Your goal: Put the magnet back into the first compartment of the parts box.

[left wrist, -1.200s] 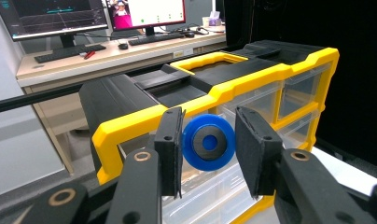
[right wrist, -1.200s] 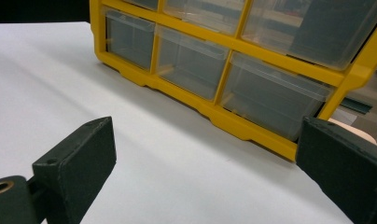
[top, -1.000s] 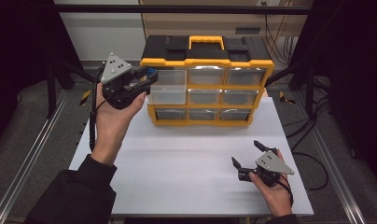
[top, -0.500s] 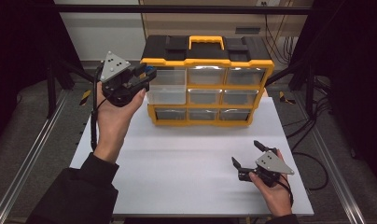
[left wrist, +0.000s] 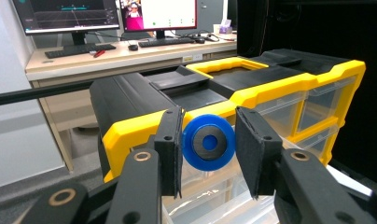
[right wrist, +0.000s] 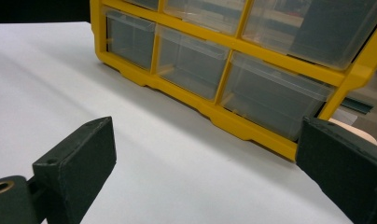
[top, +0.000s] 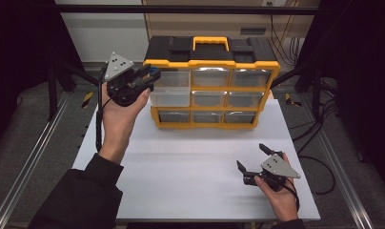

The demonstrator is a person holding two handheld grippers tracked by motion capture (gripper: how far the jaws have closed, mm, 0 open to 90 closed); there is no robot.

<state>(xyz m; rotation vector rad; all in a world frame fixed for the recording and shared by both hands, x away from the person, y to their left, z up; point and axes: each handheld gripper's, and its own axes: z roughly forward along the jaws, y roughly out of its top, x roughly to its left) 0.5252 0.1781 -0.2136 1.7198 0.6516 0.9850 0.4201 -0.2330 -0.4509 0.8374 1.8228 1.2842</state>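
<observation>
Blue disc with a dark centre, pinched between the pads of the left gripper, one pad pressed to each edge, jaws clamped on it. Held in the air just off the upper left corner of the organizer, level with its yellow top rim, above a clear drawer pulled partway out of the left column of that organizer. Seen from the left gripper view against the yellow rim and black lid of the organizer, with other clear drawers running off to the right behind it. Carried by the left hand, forearm raised from the near left side of the organizer, black cable hanging beside the wrist. Right gripper low on the white table, well in front of the organizer and toward its right end, jaws spread wide apart with nothing between them, right hand resting on the table behind it. From the right gripper view, bottom row of closed clear drawers and the yellow base of the organizer straight ahead, bare white table between the pads and that base.
</observation>
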